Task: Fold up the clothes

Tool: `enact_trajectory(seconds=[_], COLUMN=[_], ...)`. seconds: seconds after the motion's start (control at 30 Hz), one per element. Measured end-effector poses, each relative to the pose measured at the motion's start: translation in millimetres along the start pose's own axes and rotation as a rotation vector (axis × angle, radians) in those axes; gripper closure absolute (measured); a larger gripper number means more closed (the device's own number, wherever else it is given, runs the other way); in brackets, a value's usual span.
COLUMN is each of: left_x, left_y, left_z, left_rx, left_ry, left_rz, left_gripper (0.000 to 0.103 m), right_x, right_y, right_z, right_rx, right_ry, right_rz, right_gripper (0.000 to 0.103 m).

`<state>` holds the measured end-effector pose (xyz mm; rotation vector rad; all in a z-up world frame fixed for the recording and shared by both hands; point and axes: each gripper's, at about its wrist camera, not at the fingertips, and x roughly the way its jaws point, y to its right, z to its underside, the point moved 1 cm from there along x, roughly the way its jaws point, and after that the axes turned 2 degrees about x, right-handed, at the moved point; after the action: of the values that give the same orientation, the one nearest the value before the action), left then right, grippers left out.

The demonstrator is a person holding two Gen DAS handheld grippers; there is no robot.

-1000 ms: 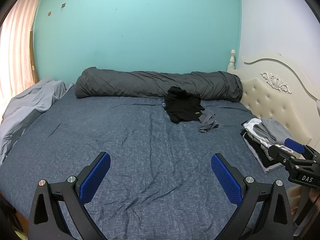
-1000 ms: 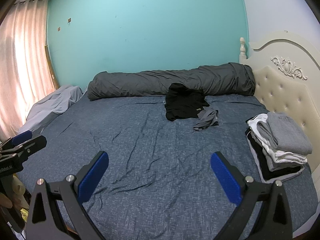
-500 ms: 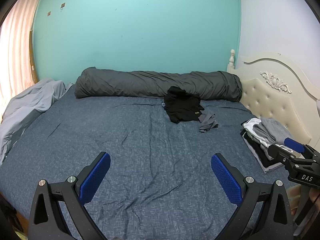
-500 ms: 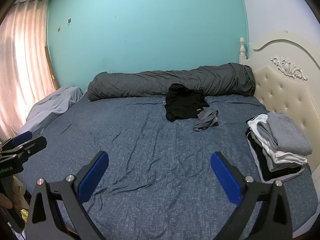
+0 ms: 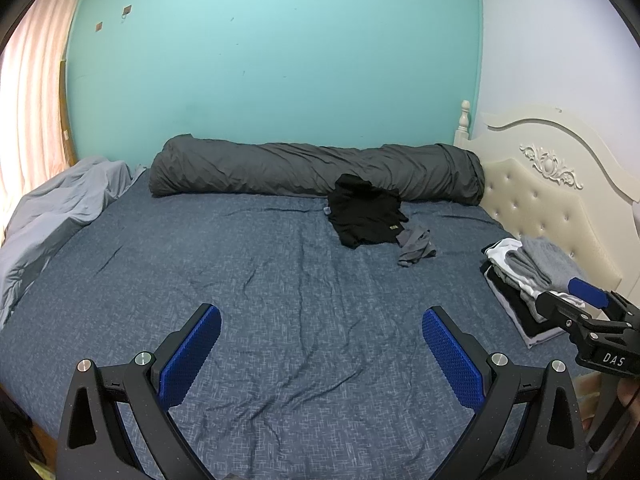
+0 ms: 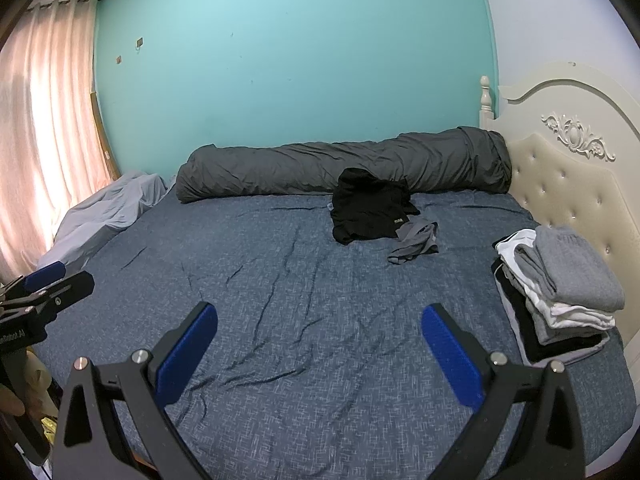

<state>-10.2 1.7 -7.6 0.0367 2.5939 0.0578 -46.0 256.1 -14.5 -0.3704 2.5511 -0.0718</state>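
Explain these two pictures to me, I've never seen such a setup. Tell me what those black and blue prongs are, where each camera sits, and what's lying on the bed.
Each picture comes from a camera mounted on a hand-held gripper, looking forward between its two blue-padded fingers. One shows the left gripper, the other the right gripper. Both are open and hold nothing. On the blue bed lie a crumpled black garment and a small grey garment, both unfolded. A folded stack sits by the headboard. A rolled dark duvet lies along the wall.
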Motion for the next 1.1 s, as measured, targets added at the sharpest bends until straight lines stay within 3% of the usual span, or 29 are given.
enact_trajectory(seconds=[1.1], left_x=[3.8], left_y=[2.5], left_z=[-0.3], left_rx=[-0.002], left_ry=[-0.003], left_rz=[-0.005], left_gripper=[0.000], right_x=[-0.8], right_y=[1.7], right_z=[-3.3], right_rx=[-0.002], right_ry=[0.001], right_rz=[0.000], right_gripper=[0.001])
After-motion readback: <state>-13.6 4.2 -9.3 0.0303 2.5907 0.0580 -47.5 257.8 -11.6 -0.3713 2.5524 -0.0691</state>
